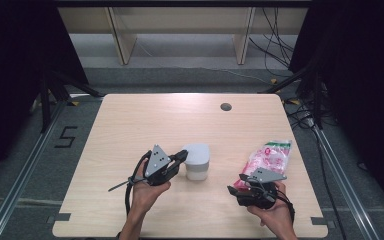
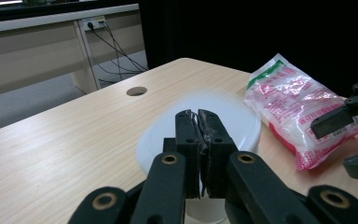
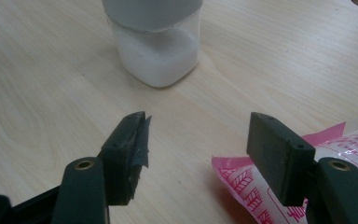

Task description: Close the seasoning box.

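Note:
A small clear container of white powder (image 3: 161, 56) with a white lid (image 1: 197, 154) stands near the middle of the wooden table (image 1: 145, 120). My left gripper (image 1: 182, 156) is shut, its jaws pressed together with nothing seen between them. In the left gripper view its tips (image 2: 198, 116) sit just over the near edge of the lid (image 2: 233, 116). A pink-and-white plastic bag (image 1: 270, 157) lies at the right. My right gripper (image 1: 236, 183) is open at the bag's near end. The pink corner of the bag (image 3: 242, 182) lies beside its right finger (image 3: 275, 154).
A round cable hole (image 1: 225, 106) sits at the table's far side. Wooden legs of another table and loose cables (image 1: 280, 45) are beyond it. Black curtains flank both sides, and a floor mark "5" (image 1: 66, 136) is at the left.

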{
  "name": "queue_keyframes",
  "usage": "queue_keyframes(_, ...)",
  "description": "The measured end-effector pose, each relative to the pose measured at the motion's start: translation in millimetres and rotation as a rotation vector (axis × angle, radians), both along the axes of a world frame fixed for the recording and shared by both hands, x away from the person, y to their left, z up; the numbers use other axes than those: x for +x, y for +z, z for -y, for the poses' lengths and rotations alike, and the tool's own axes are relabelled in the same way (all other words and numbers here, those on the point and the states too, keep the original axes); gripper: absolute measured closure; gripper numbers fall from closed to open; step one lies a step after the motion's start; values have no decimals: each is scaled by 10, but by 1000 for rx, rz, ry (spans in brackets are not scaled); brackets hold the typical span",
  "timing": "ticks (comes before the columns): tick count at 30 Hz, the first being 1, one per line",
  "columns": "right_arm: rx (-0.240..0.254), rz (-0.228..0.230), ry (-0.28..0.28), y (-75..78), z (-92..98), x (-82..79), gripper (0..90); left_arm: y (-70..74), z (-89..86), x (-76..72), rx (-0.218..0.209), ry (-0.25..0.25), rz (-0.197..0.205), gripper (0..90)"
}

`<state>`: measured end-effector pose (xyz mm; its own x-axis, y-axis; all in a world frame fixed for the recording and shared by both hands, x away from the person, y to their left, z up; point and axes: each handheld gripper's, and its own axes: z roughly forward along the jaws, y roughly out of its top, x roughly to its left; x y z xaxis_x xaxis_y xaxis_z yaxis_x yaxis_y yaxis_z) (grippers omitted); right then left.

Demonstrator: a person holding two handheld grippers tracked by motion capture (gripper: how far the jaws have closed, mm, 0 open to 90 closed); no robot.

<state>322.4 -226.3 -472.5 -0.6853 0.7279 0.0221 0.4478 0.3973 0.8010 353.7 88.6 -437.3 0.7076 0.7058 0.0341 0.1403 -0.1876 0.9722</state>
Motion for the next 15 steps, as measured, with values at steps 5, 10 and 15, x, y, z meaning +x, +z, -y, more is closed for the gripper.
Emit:
queue_keyframes(5,11,-4,13,-8,0,9,388,16,-66,0,-16,3,5,753)
queue_keyframes(10,8,-16,-5,-5,-5,-5,387,13,-157,-18,-29,-7,1,648)
queue_keyframes(15,-1,-10,3,-5,2,0,387,-31,-212,-26,-49,10,-27,534)
